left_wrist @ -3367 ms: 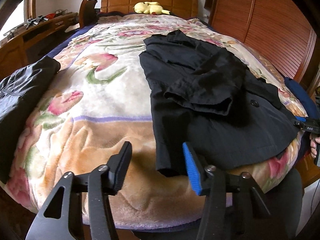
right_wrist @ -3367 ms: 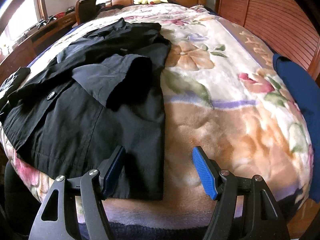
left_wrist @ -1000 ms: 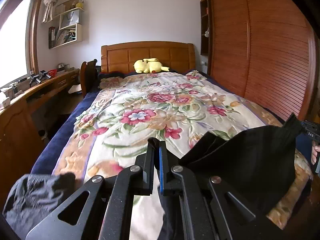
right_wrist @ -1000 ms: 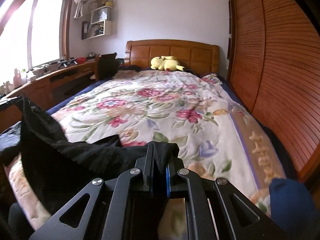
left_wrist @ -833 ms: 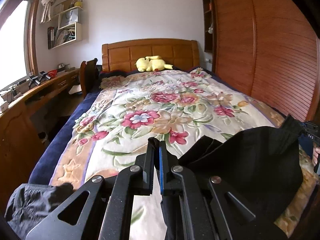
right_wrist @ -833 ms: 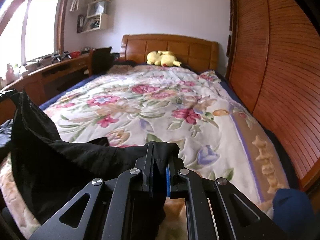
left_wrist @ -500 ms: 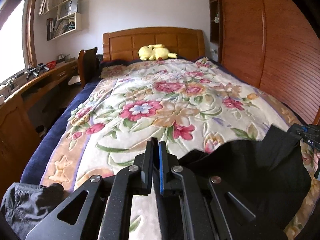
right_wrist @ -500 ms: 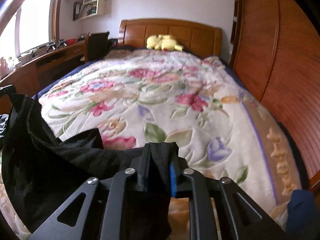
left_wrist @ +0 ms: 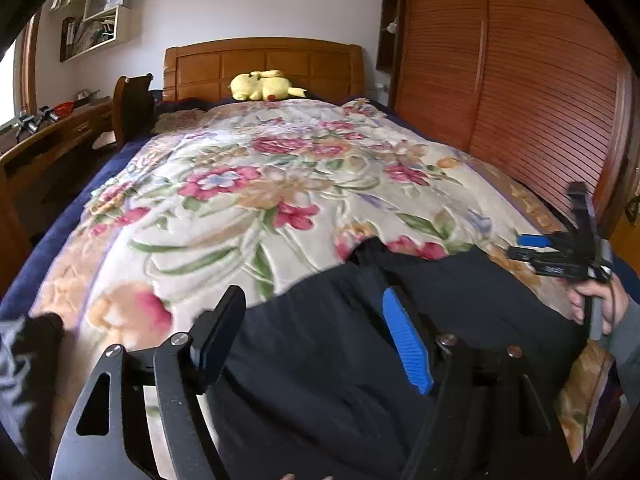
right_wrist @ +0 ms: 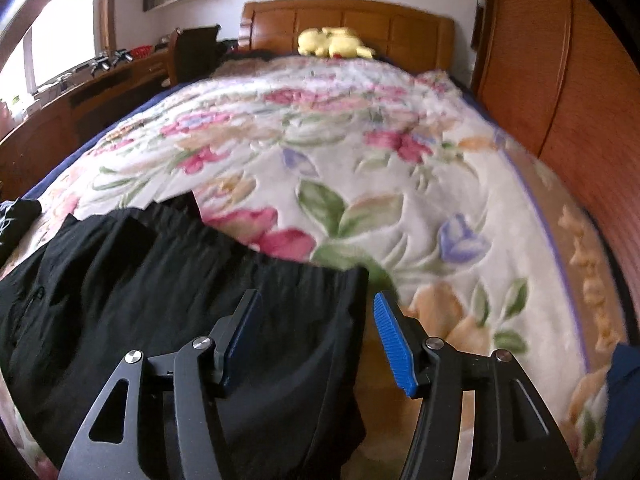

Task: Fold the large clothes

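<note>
A black garment (left_wrist: 320,360) lies folded across the foot of the bed on the floral blanket (left_wrist: 240,184). My left gripper (left_wrist: 312,296) hovers low over its left part. Its jaws are opening, the cloth lies loose below them, and the pads do not press on it. In the right wrist view the black garment (right_wrist: 160,280) spreads to the left, and its right edge runs between the fingers of my right gripper (right_wrist: 316,300). Those jaws are opening too, and the pads stand clear of the cloth. The right gripper (left_wrist: 560,256) also shows at the left wrist view's right edge, held by a hand (left_wrist: 596,304).
A dark grey garment (left_wrist: 24,360) lies at the bed's left corner. A yellow plush toy (left_wrist: 262,85) sits by the wooden headboard (left_wrist: 264,64). A slatted wardrobe (left_wrist: 520,100) flanks the bed on the right, a desk (left_wrist: 48,128) on the left. Blue cloth (right_wrist: 620,400) hangs at the right corner.
Both grippers came down toward the bed with the garment's edge pinched between them, then opened. The garment has dropped from the air and now lies flat on the blanket.
</note>
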`<state>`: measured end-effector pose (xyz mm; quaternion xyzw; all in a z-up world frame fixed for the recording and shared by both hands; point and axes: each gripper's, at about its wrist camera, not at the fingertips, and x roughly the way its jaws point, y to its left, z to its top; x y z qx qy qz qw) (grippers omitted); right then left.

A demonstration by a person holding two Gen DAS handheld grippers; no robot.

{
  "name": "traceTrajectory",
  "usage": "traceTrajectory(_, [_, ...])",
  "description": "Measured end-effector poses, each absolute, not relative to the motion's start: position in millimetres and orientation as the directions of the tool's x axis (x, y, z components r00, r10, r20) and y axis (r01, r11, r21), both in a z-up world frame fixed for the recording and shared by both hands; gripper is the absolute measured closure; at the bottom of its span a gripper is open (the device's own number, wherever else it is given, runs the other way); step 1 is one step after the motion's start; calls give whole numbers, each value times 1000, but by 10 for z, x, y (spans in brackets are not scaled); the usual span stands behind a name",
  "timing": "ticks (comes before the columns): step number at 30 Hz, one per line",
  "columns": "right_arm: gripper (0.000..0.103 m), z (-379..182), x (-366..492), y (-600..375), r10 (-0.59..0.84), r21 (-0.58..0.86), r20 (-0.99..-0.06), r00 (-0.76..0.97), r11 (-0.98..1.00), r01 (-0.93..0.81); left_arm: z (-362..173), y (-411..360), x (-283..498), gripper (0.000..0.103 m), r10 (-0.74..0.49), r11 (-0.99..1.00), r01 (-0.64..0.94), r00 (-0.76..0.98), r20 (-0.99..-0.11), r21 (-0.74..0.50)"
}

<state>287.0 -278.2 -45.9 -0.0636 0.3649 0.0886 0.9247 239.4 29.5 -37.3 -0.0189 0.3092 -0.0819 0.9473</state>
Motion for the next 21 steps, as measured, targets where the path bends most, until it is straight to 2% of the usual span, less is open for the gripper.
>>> traceTrajectory(9, [43, -891, 3316, -2895, 54, -46, -794, 605, 988, -148, -605, 97, 2142, 28, -226, 974, 189, 781, -582, -126])
traceTrajectory(13, [43, -998, 3484, -2974, 87, 22, -819, 567, 993, -120, -688, 102, 2130, 28, -244, 969, 209, 763, -598, -129])
traceTrajectory(14, [51, -995, 3512, -2971, 92, 26, -821, 563, 992, -124, -702, 102, 2124, 28, -240, 970, 210, 762, -602, -122])
traceTrajectory(15, [66, -1000, 3531, -2951, 103, 30, -823, 559, 990, -138, -712, 107, 2113, 28, -238, 971, 210, 762, -603, -118])
traceTrajectory(16, [75, -995, 3544, -2928, 107, 25, -823, 558, 988, -154, -723, 118, 2102, 28, -240, 970, 211, 760, -603, -120])
traceTrajectory(17, [93, -981, 3550, -2884, 99, 1, -822, 561, 985, -173, -732, 124, 2093, 28, -246, 969, 214, 758, -604, -126])
traceTrajectory(18, [98, -982, 3539, -2865, 98, -17, -816, 570, 981, -193, -740, 132, 2086, 28, -255, 967, 218, 755, -605, -135])
traceTrajectory(21, [100, -880, 3505, -2824, 57, -76, -771, 634, 981, -180, -769, 142, 2054, 28, -267, 963, 226, 747, -609, -145])
